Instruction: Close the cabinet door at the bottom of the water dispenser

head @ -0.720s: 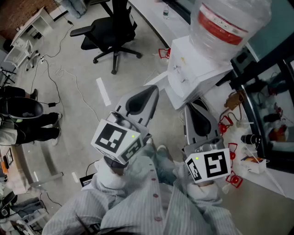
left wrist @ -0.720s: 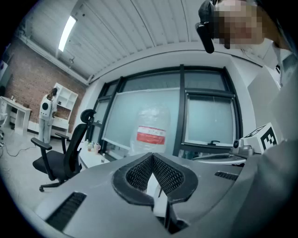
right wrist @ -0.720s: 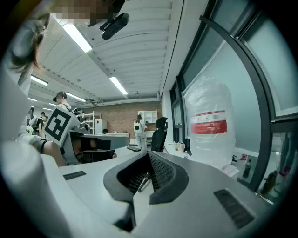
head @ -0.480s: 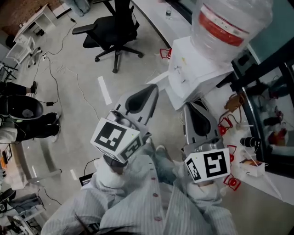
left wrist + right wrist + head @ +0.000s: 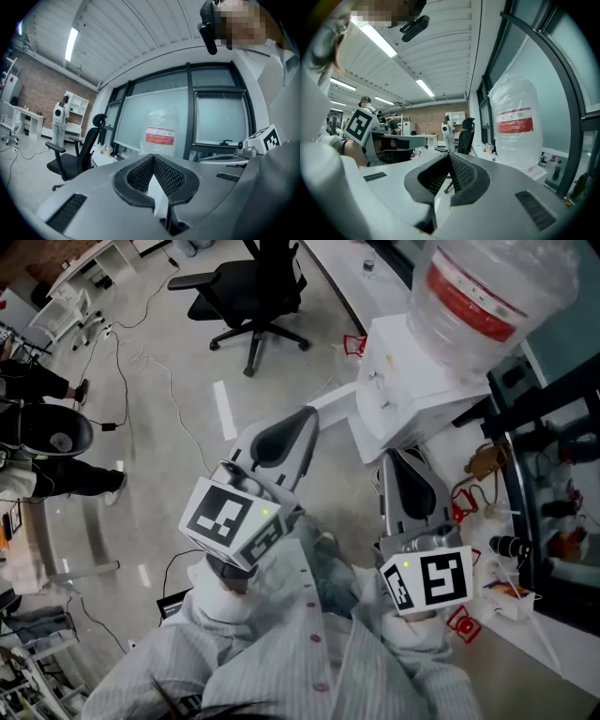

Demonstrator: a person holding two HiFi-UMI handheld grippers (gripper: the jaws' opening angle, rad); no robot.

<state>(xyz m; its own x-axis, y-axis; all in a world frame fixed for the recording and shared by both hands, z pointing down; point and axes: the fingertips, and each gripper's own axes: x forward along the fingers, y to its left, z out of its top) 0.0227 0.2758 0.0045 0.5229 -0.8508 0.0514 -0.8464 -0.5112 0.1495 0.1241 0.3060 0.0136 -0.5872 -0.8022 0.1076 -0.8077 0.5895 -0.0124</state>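
Seen from above, a person in a striped shirt holds a claw in each hand over a grey floor [image 5: 169,427]. At the far right stands the white dispenser [image 5: 412,395], with a clear, red-labelled bottle [image 5: 487,296] on top. The door [image 5: 333,401] at its base hangs open. Only its thin white top edge shows, swung out to the left of the dispenser.

The left claw [image 5: 302,420] is held level, its tip just beside the door's free end; whether they touch cannot be told. Its own view shows the jaws pressed together, tips meeting, with nothing between them. That would suit a push, since a closed tip makes a blunt nose for nudging the panel back toward the dispenser.

The right claw [image 5: 389,457] points at the near side of the dispenser's base. It is also pressed together and empty, and looks idle. A black chair [image 5: 248,292] stands well apart at the far left. The door is not yet closed.
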